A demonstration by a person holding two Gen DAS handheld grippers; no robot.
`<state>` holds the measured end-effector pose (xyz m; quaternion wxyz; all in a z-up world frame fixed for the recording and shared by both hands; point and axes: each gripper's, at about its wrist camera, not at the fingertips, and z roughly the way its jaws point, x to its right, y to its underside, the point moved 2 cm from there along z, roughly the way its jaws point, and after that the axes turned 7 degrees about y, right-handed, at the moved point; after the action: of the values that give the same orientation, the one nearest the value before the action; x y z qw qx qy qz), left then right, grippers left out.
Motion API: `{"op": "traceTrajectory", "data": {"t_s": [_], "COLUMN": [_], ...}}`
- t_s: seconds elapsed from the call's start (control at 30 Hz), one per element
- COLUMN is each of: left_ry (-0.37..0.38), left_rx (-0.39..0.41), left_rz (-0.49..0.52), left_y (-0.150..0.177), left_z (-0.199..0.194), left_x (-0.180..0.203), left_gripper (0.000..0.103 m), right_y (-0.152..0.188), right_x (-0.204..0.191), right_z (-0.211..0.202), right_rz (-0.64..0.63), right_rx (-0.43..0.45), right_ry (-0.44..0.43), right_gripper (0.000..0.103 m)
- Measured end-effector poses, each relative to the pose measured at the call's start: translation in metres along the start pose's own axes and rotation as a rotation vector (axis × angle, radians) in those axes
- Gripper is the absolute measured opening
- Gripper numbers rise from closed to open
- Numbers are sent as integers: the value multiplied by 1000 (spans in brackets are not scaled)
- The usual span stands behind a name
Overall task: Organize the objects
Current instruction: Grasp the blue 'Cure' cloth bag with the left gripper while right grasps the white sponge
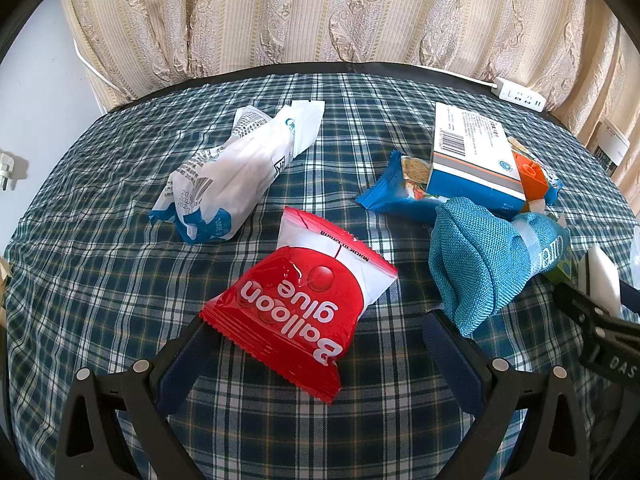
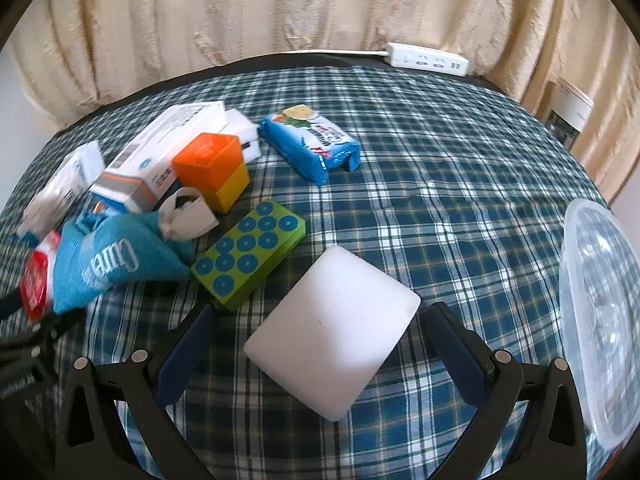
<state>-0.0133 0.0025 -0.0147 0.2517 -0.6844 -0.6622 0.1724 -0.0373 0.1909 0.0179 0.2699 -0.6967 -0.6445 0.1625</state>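
Both claws wide: left claw [image 1: 316, 332] astride red packet [image 1: 300, 304], right claw [image 2: 320, 322] astride white sponge [image 2: 332, 330].

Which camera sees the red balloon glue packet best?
The left wrist view: the red-and-white plastic balloon glue packet lies whole and sharp between the open jaws. The right wrist view shows only a blurred red sliver at its left edge.

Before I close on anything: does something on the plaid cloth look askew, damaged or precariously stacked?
Yes. The white-and-blue box sits tilted, propped on the blue snack packet rather than flat. The white plastic bag at the left is crumpled. The balloon glue packet and white block lie flat and look intact.
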Motion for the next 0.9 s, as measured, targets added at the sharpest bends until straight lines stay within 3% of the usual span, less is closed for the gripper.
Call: {"op": "traceTrajectory", "data": {"t_s": [0.13, 0.6, 0.9], "left_ry": [-1, 5, 7], "left_rx": [0, 7, 5], "left_rz": [0, 6, 9], "left_y": [0, 4, 4], "left_z": [0, -3, -2], "left_x": [0, -2, -1], "left_gripper": [103, 103, 103], "right_y": [6, 9, 10], "right_x": [2, 7, 45], "right_z": [-4, -8, -13], "right_rz": [-58, -145, -34], "right_rx": [-2, -21, -10], "right_ry": [-52, -115, -222], "right_gripper": [103, 103, 103]}}
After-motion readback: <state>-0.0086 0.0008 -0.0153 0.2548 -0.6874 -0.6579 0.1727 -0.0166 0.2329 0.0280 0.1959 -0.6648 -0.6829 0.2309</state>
